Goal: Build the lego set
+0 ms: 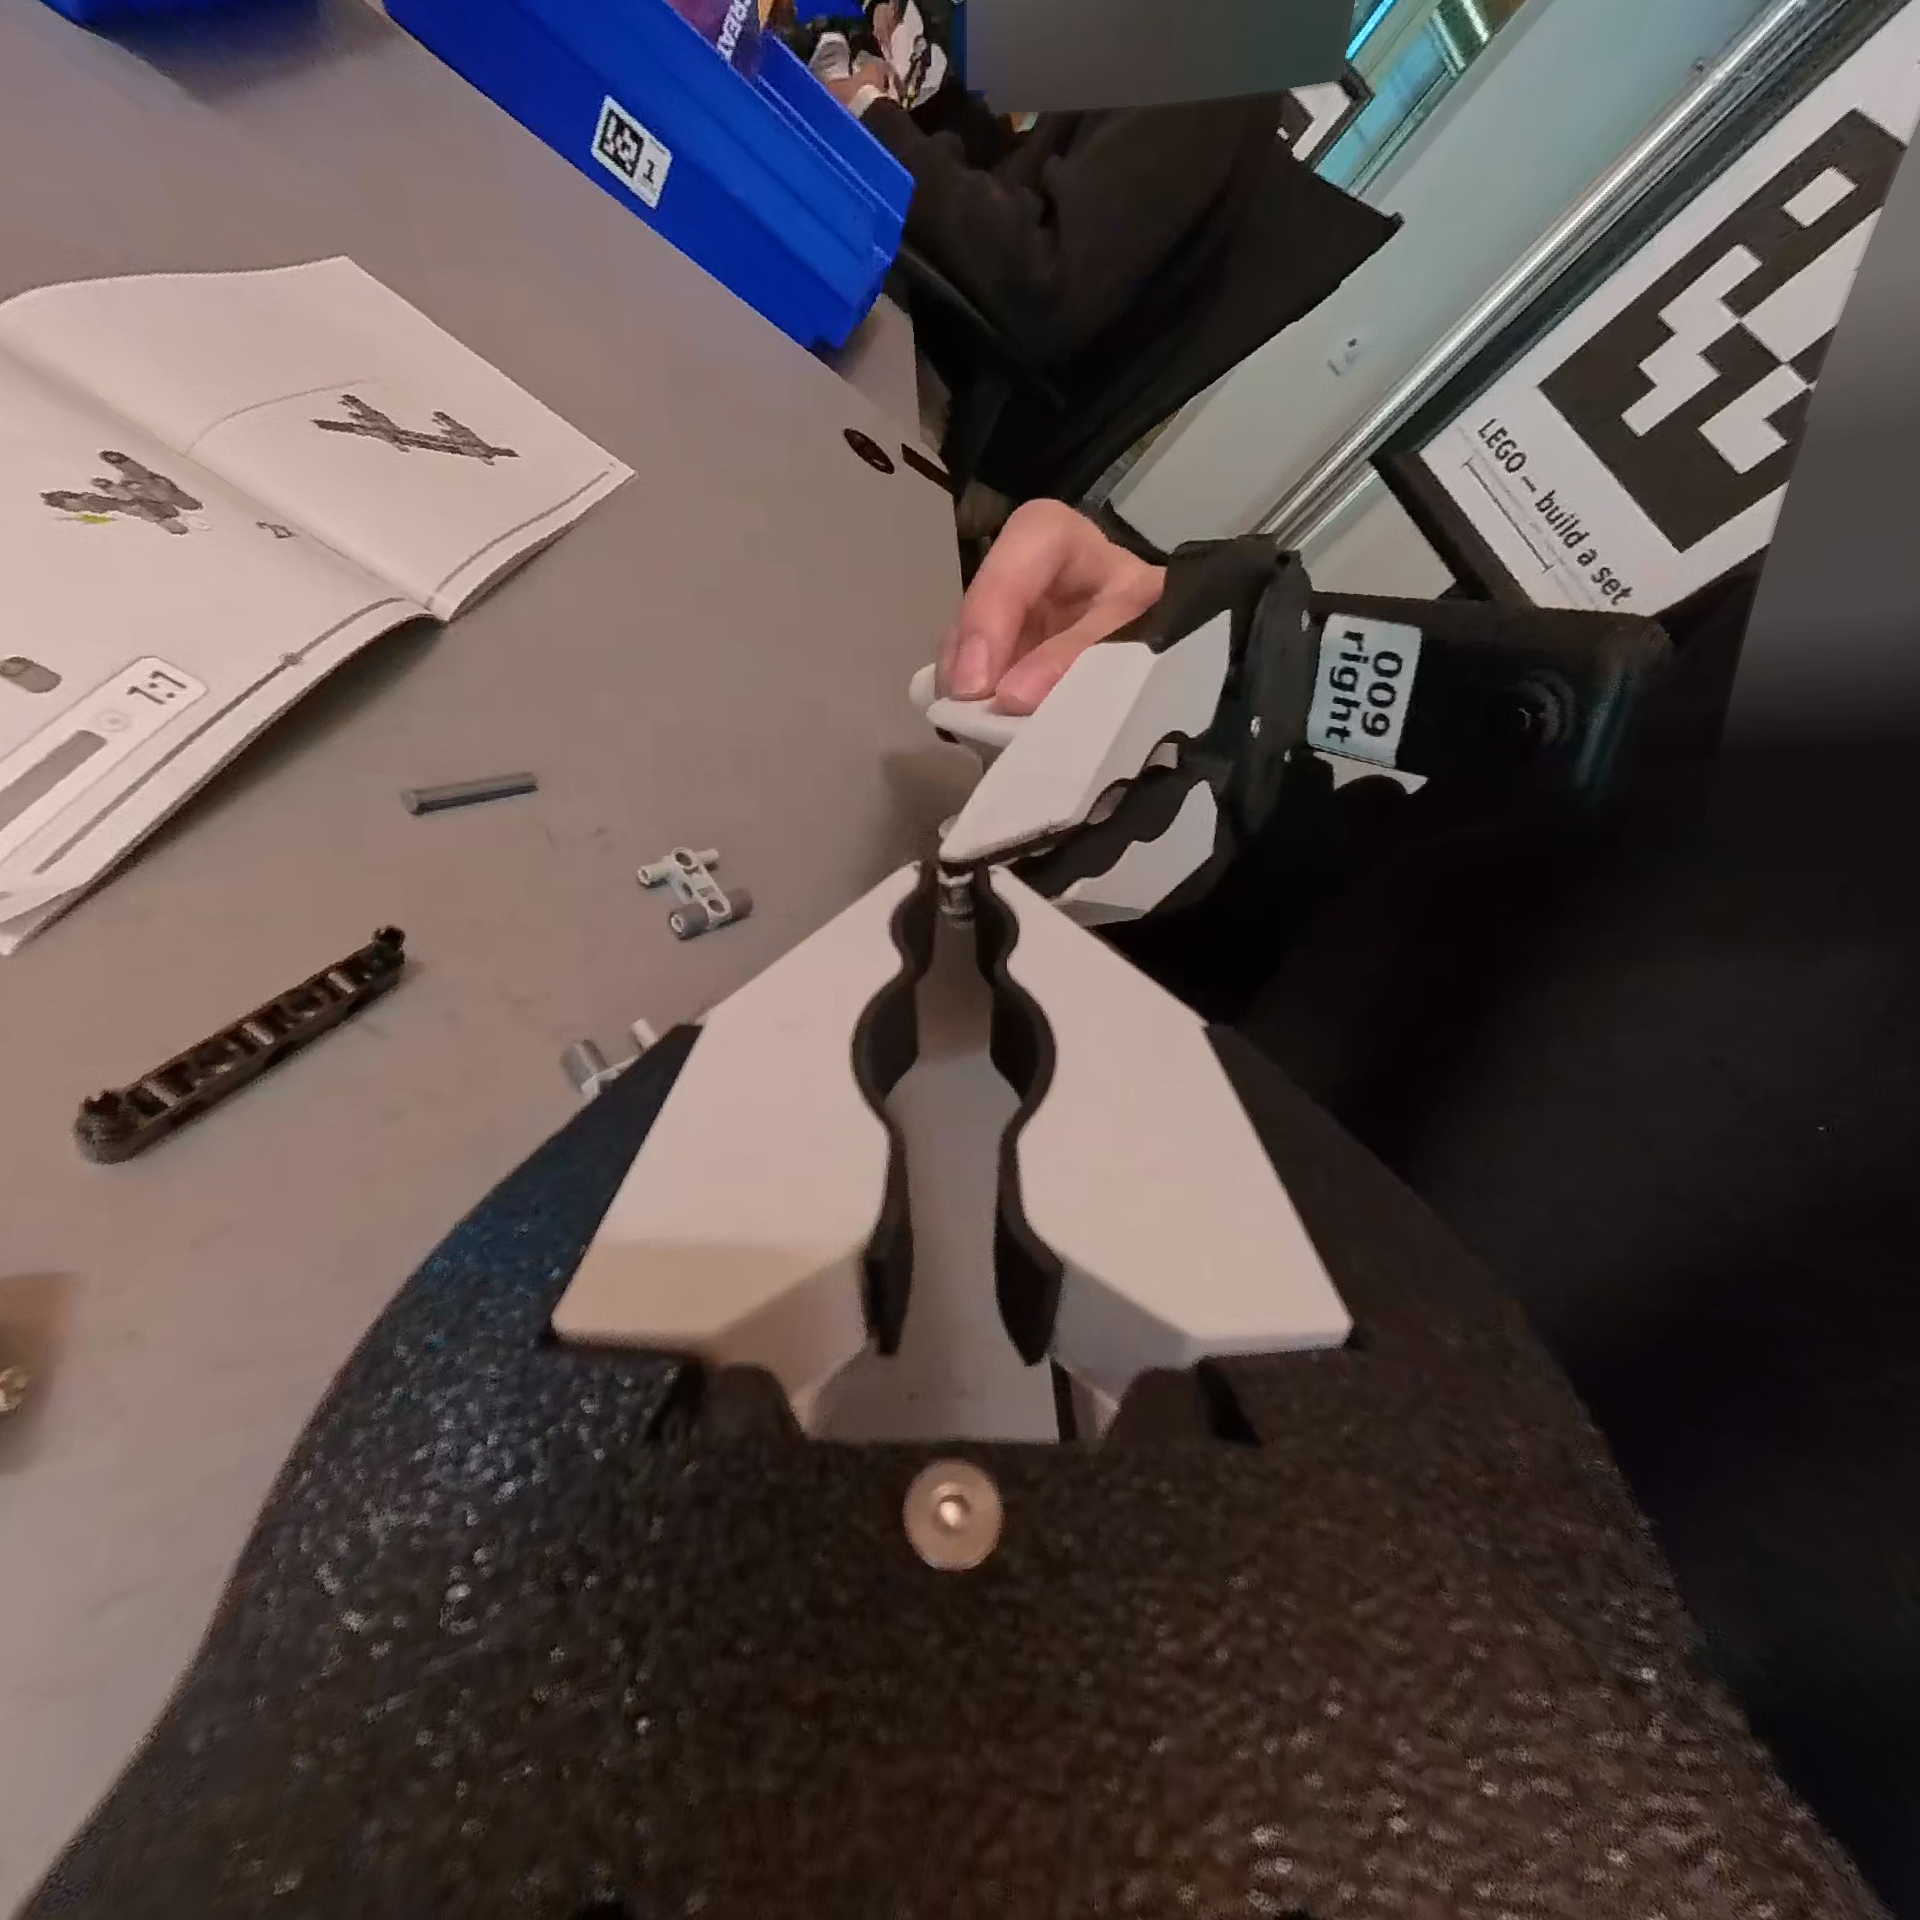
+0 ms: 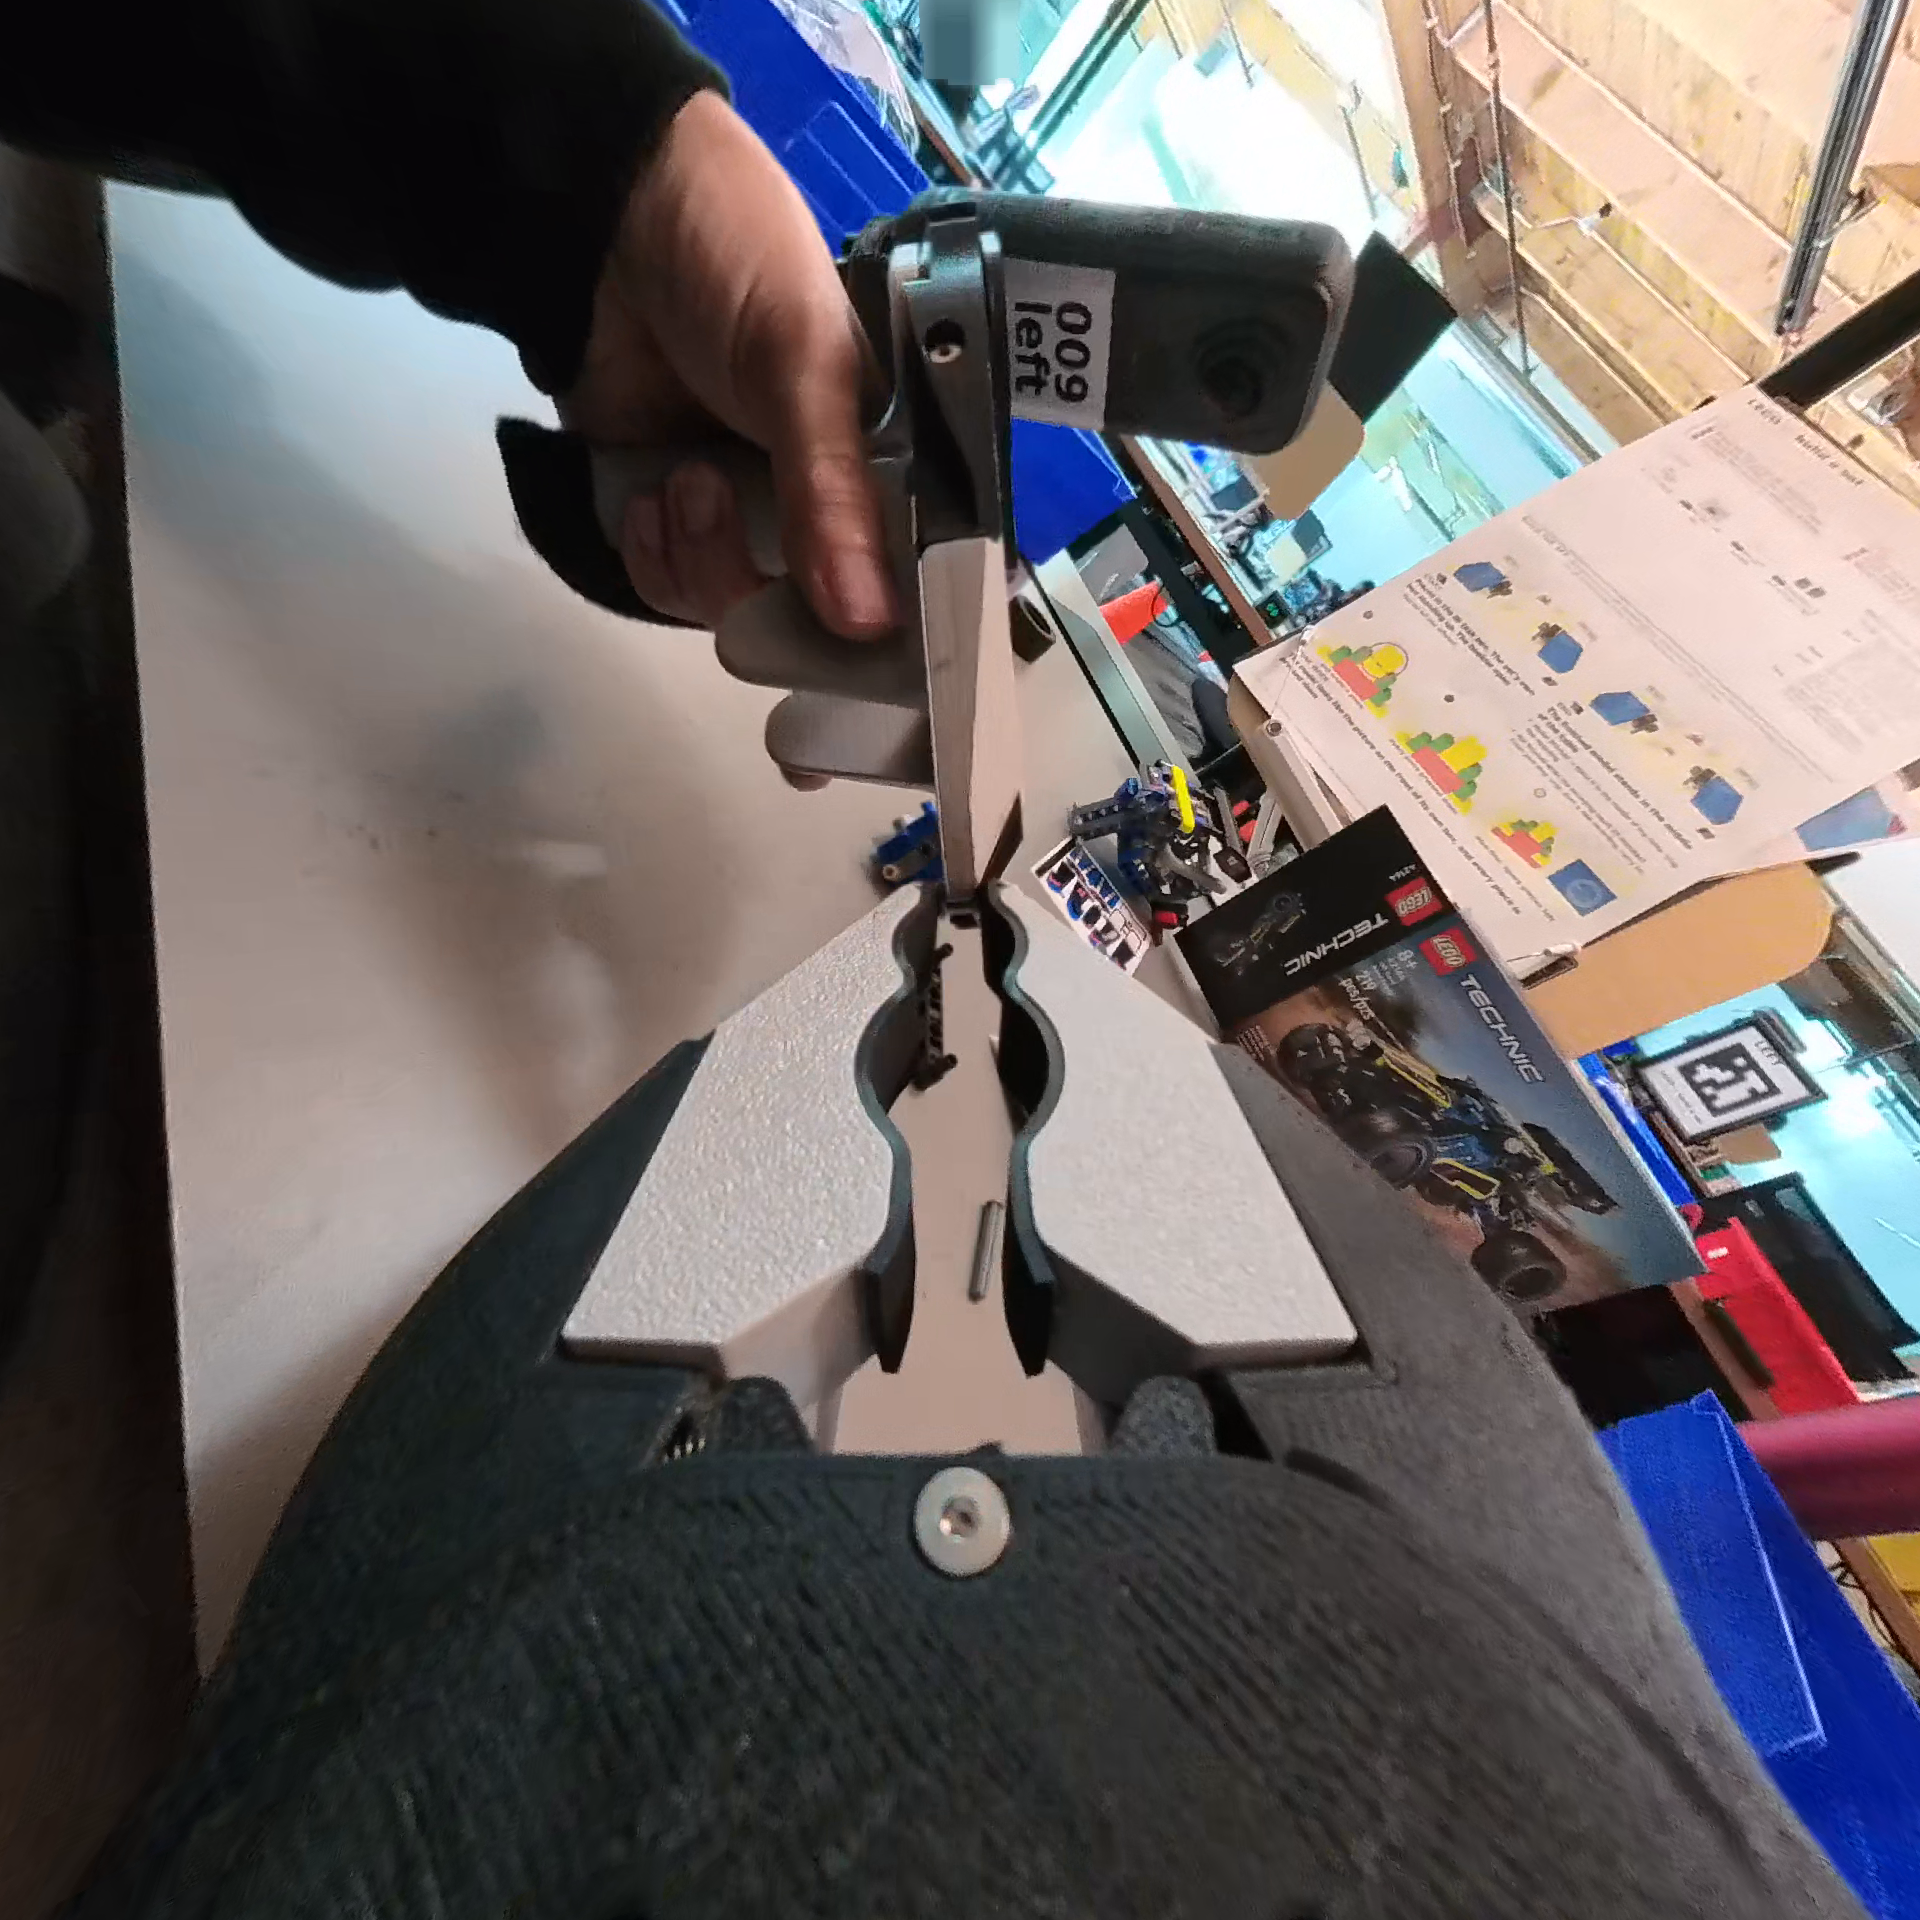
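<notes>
My left gripper point(image 1: 956, 883) and right gripper point(image 2: 971, 914) meet tip to tip above the grey table point(image 1: 623, 623). Both are shut on one small grey Lego piece point(image 1: 956, 899), which also shows in the right wrist view point(image 2: 962, 914). Most of it is hidden by the tips. In the left wrist view the right gripper point(image 1: 961, 854) comes in from the right. In the right wrist view the left gripper point(image 2: 961, 883) comes down from above. On the table lie a long black beam point(image 1: 244, 1044), a grey axle point(image 1: 470, 792) and a light grey connector point(image 1: 696, 883).
An open instruction booklet point(image 1: 260, 499) lies at the left and a blue bin point(image 1: 727, 156) stands behind it. The right wrist view shows the set's box point(image 2: 1434, 1060), a partly built blue model point(image 2: 1164, 831), a sticker sheet point(image 2: 1091, 914) and a person's hand point(image 2: 727, 416). My two grippers' fingertips are within a few centimetres of each other. From either gripper's tips it is about 10 cm to the light grey connector point(image 1: 696, 883).
</notes>
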Available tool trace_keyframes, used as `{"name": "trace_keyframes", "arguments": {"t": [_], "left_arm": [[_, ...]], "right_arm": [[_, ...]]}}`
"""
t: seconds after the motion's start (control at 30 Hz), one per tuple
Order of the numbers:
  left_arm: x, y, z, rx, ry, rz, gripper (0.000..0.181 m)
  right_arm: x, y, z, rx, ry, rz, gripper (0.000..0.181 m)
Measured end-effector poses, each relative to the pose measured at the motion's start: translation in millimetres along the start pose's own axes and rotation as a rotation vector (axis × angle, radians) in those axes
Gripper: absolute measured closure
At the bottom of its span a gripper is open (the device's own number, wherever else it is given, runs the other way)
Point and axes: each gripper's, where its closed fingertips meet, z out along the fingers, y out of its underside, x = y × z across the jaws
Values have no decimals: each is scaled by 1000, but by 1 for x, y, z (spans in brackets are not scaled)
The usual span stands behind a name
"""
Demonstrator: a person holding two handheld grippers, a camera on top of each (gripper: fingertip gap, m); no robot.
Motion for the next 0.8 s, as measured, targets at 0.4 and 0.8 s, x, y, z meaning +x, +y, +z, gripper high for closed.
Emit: {"name": "trace_keyframes", "arguments": {"t": [0.4,0.8], "left_arm": [[-8,-41,-22,330,-126,93,178],[1,-49,-29,504,-61,38,178]], "right_arm": [[32,4,6,-3,106,409,152],[44,-15,23,40,186,486,170]]}}
